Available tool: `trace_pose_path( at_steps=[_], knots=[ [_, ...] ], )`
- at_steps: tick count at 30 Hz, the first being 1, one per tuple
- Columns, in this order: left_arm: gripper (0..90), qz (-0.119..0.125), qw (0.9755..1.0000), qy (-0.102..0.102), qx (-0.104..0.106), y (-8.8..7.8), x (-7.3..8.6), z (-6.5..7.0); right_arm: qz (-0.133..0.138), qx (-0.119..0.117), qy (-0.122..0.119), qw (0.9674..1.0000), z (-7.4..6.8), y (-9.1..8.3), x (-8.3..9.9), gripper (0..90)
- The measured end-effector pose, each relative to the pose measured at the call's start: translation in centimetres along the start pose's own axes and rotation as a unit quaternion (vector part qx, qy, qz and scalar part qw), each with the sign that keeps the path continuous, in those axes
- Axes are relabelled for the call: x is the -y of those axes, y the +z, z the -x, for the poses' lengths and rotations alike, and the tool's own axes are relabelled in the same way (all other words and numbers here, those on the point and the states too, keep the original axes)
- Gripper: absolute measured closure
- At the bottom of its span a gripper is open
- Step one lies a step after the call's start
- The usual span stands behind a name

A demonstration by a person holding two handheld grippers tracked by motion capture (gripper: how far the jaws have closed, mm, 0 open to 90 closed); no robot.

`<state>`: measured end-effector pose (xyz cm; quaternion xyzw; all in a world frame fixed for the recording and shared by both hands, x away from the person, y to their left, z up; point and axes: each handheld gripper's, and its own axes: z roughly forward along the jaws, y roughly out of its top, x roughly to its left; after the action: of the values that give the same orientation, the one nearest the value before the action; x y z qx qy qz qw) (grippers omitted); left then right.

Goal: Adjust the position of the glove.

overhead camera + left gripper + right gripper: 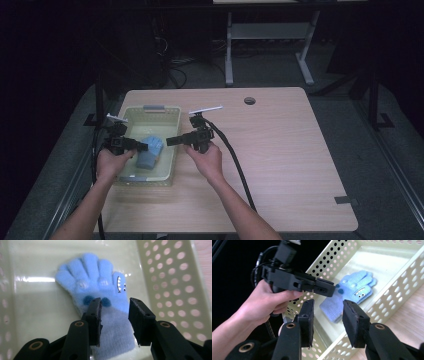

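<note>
The blue glove (pixel 100 297) lies flat on the basket (pixel 172 120) floor, left of centre in the high view. The left tongs (pixel 114 305) hang open over its cuff; lower them straight, then close. The right tongs (pixel 327 307) wait open and empty.

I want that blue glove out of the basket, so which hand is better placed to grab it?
Left, probably. The left tongs hang open right over the glove inside the basket; the right tongs sit at its rim.
</note>
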<state>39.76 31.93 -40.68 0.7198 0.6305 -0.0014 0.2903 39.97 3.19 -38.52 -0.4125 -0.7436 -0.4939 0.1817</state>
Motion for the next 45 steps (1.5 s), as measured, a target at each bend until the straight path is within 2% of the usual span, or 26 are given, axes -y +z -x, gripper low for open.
trace_pose_path(
  at_steps=[3, 5, 10, 13, 22, 31, 39, 45],
  knots=[
    [62.4, -0.02, 0.9997, -0.007, -0.009, 0.8, -0.1, -0.2, 0.002, -0.002, -0.003, 1.0, 0.0, -0.5, 0.1, 60.5],
    [61.7, -0.019, 0.9998, -0.009, -0.005, 0.8, -0.2, -0.3, 0.007, 0.0, -0.006, 1.0, 0.1, -0.9, 0.1, 60.1],
    [60.9, 0.018, 0.9997, -0.013, 0.013, -0.4, -0.2, -0.3, 0.008, 0.006, 0.002, 0.9999, 0.5, -1.9, 0.3, 59.9],
    [58.2, 0.034, 0.9986, -0.025, 0.03, -1.0, -0.3, 0.0, 0.013, 0.013, 0.004, 0.9998, 0.7, -2.3, 0.4, 59.7],
    [54.3, 0.064, 0.9955, 0.014, 0.069, -1.8, -0.8, 2.4, 0.019, 0.032, 0.009, 0.9992, 1.5, -3.9, 0.6, 57.6],
    [48.7, 0.07, 0.9922, 0.04, 0.096, -1.7, -0.7, 4.9, 0.033, 0.046, 0.011, 0.9984, 2.4, -6.4, 0.6, 55.6],
    [44.1, 0.079, 0.9895, 0.047, 0.112, -1.8, -0.7, 6.3, 0.05, 0.054, 0.013, 0.9972, 3.1, -8.6, 0.6, 51.8],
    [41.0, 0.083, 0.9889, 0.048, 0.114, -1.8, -0.9, 6.9, 0.056, 0.059, 0.023, 0.9964, 3.7, -9.8, 0.8, 47.9]
  ],
)
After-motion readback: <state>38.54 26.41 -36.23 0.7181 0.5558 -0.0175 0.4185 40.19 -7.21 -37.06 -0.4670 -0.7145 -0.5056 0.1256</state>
